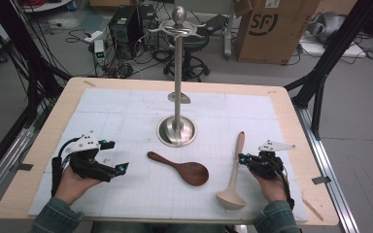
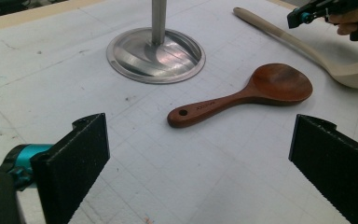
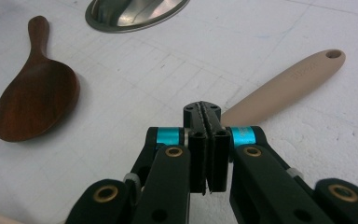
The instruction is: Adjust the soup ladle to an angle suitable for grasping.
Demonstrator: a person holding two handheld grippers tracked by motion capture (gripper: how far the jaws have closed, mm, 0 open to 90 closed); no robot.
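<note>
A dark wooden spoon (image 1: 180, 168) lies flat on the white mat, its handle pointing toward the left gripper (image 1: 115, 156). That gripper is open and stands left of the spoon; in the left gripper view (image 2: 200, 154) its jaws are wide apart with the spoon (image 2: 242, 95) ahead and nothing between them. A beige ladle (image 1: 234, 174) lies to the right, bowl toward the person. The right gripper (image 1: 242, 158) is shut just beside the ladle's handle. In the right gripper view (image 3: 203, 113) its jaws are pressed together on nothing, with the ladle handle (image 3: 289, 83) passing under them.
A tall metal stand (image 1: 177, 73) with hooks at the top rises from a round base (image 1: 177, 132) in the middle of the mat. The wooden table edge (image 1: 291, 126) frames the mat. Boxes, cables and a stool are on the floor beyond the table.
</note>
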